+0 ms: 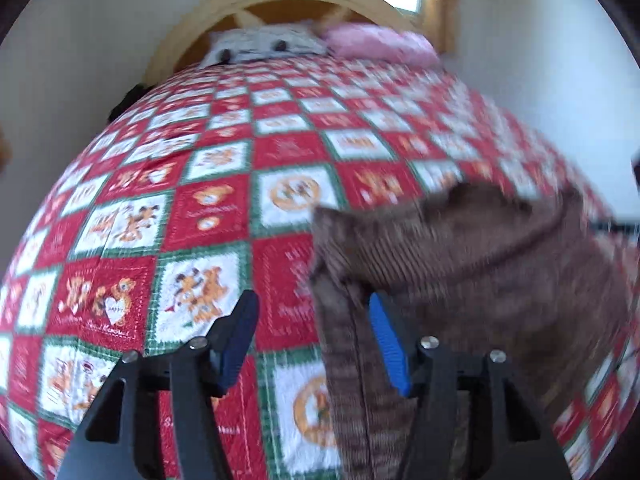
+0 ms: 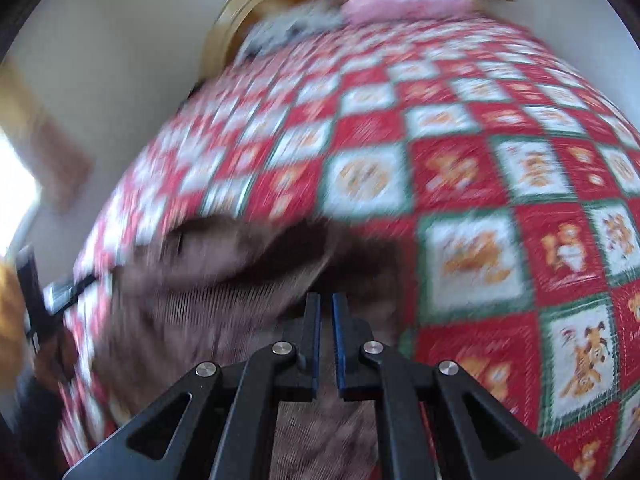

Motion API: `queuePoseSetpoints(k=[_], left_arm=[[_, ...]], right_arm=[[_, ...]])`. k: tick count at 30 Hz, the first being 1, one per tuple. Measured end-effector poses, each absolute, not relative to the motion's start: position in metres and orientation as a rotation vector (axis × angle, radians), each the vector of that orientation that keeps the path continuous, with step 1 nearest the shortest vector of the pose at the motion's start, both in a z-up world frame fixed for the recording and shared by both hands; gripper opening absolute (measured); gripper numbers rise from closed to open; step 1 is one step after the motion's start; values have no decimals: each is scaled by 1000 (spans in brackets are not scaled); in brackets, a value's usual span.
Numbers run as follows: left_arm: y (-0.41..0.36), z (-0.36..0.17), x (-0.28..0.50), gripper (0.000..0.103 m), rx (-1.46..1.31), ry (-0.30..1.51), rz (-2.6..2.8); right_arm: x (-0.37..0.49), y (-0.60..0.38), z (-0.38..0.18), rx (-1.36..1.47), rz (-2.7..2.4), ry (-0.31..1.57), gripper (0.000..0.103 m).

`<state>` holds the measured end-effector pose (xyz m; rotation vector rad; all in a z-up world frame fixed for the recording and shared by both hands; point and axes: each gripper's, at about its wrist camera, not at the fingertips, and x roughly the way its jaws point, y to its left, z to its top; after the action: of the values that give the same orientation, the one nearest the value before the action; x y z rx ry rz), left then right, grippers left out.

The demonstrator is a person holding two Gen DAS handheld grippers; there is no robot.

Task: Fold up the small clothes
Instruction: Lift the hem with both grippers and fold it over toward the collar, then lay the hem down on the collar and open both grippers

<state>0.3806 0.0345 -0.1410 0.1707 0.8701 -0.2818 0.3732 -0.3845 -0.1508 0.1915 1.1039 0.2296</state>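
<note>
Left jaws: standing well apart on the left gripper (image 1: pixel 312 312), blue pads facing each other; nothing pinched; an edge of the brown ribbed corduroy garment (image 1: pixel 460 264) lying against the inner face of the right finger (image 1: pixel 386 340), the other finger clear of it.
Right jaws: drawn almost together on the right gripper (image 2: pixel 326 304), only a narrow slit between the pads; brown cloth just under and behind the tips, but cannot tell through the blur whether any fold is pinched.
Garment, left wrist view: heaped from 6 o'clock up to 3 o'clock, one corner raised toward the middle, resting on the bedspread.
Garment, right wrist view: same brown corduroy piece (image 2: pixel 224 280) spread from 6 o'clock out to 9 o'clock, with a dark fold open near the centre.
Bedspread: red, white and green checked quilt with orange bear prints (image 1: pixel 192 208), covering the bed under both grippers and running away to 12 o'clock.
Pillows: grey-white patterned pillow (image 1: pixel 264 44) and pink pillow (image 1: pixel 376 42) side by side at 12 o'clock.
Headboard: curved pale wooden bed head (image 1: pixel 200 20) behind the pillows, against a white wall.
</note>
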Motion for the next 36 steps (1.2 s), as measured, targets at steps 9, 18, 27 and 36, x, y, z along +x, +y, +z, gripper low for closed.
queuePoseSetpoints(k=[9,18,27,36], left_arm=[[-1,-149,439,72,364,825,-92],[44,-153,448,76,246,873,62],[44,-149,354,76,122,887,-67],[19,-166,314,78,189,918,-120]], right_arm=[[455,-326,-168,-8,132,1138,6],[446,-344,-154,30,29,1031,6],[336,-360,-149,101,96,1008,70],[260,-381,-163,138,-21,1024,38]])
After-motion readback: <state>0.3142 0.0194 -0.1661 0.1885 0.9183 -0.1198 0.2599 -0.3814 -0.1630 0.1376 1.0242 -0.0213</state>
